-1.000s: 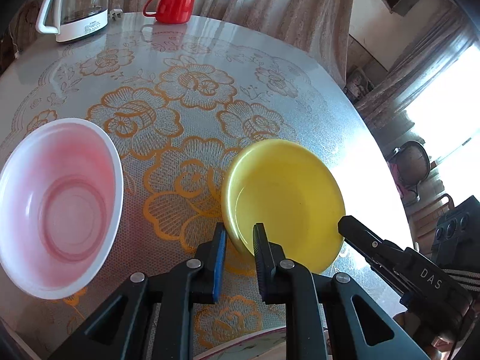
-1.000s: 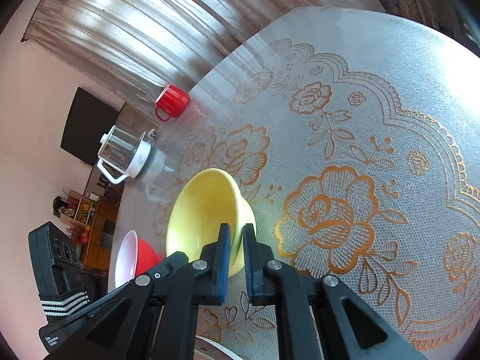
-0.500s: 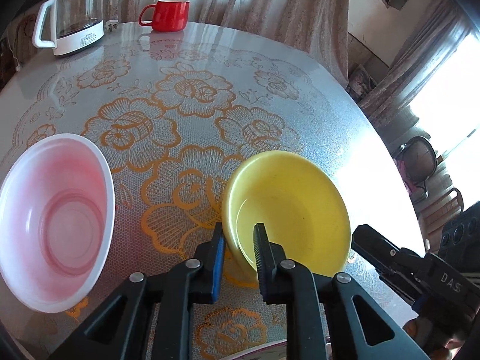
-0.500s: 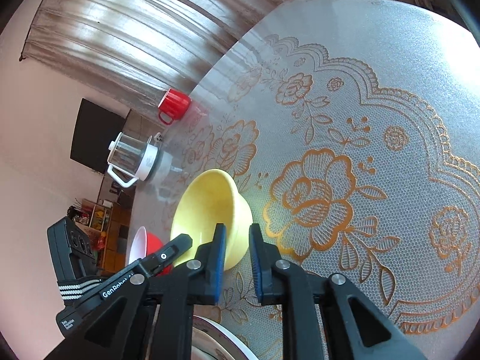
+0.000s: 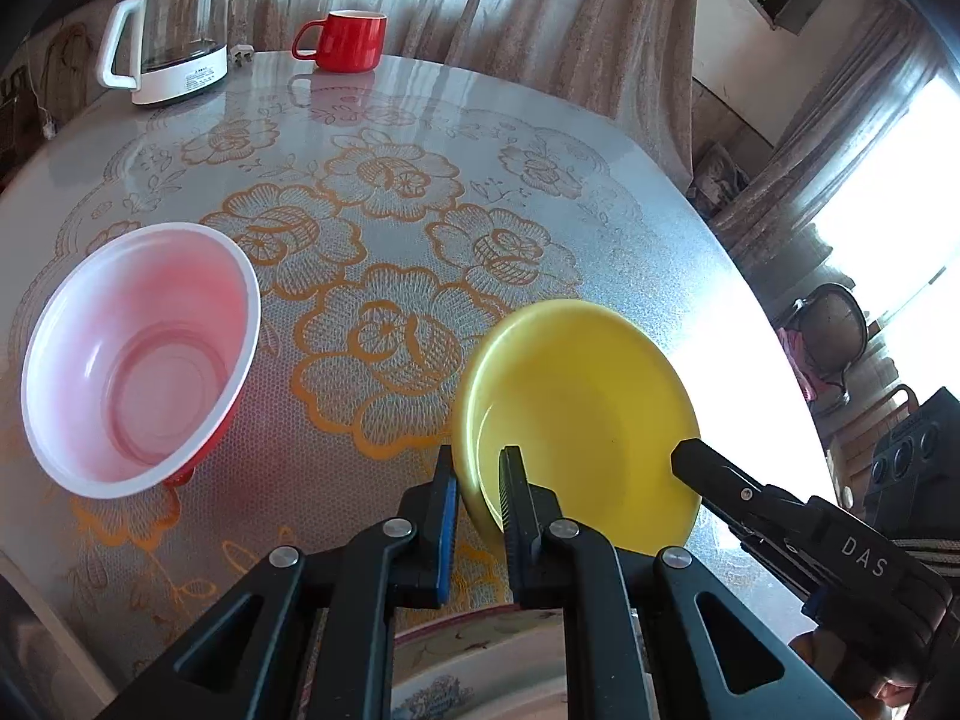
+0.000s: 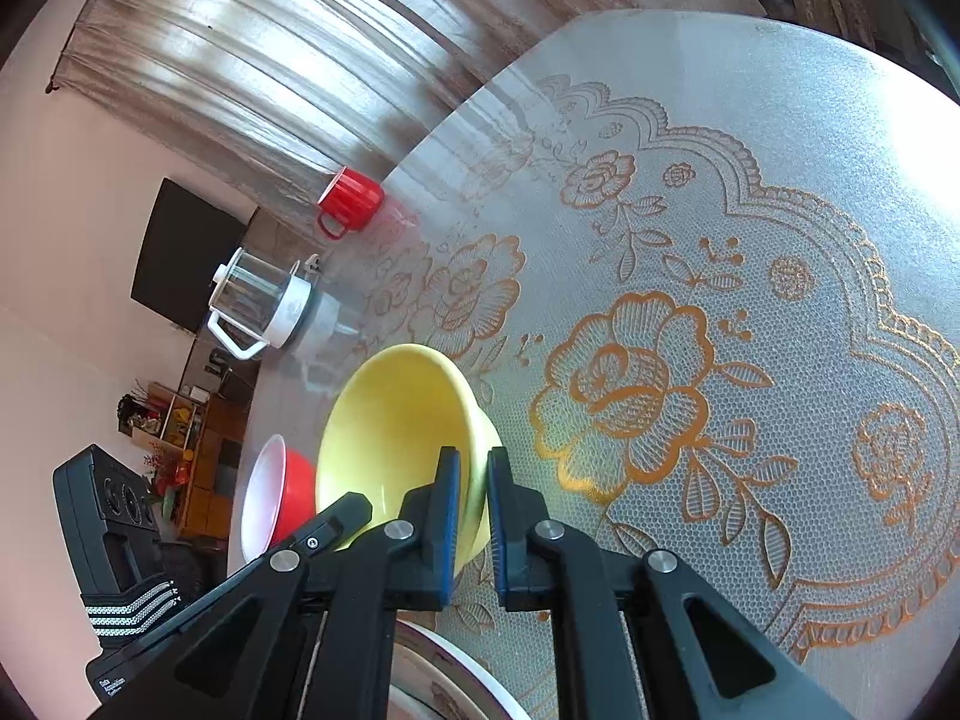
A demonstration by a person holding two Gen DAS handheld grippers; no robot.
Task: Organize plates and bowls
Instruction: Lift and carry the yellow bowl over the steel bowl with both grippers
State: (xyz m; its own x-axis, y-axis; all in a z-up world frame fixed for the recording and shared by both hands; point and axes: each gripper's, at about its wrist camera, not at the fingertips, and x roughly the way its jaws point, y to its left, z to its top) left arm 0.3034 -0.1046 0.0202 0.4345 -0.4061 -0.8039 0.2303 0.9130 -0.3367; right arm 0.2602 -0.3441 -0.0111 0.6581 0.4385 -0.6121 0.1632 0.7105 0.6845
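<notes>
A yellow bowl [image 5: 576,420] hangs tilted over the flowered table, gripped from two sides. My left gripper [image 5: 480,492] has its jaws closing on the bowl's near-left rim, which sits between the pads. My right gripper [image 6: 474,510] is closing its jaws on the bowl wall [image 6: 396,432] from the other side; its finger [image 5: 696,462] shows at the bowl's right rim in the left wrist view. A red bowl with a pale pink inside [image 5: 138,360] stands on the table to the left, also seen behind the yellow bowl as the red bowl [image 6: 282,492].
A patterned plate [image 5: 480,660] lies just under the grippers at the near edge. At the table's far side stand a glass kettle [image 5: 174,30] and a red mug [image 5: 348,39]. Curtains hang behind; the table edge curves away on the right.
The left gripper has drawn back with the yellow bowl, so the red bowl now looks smaller and farther away. The right jaws widened briefly half a second ago and have narrowed again.
</notes>
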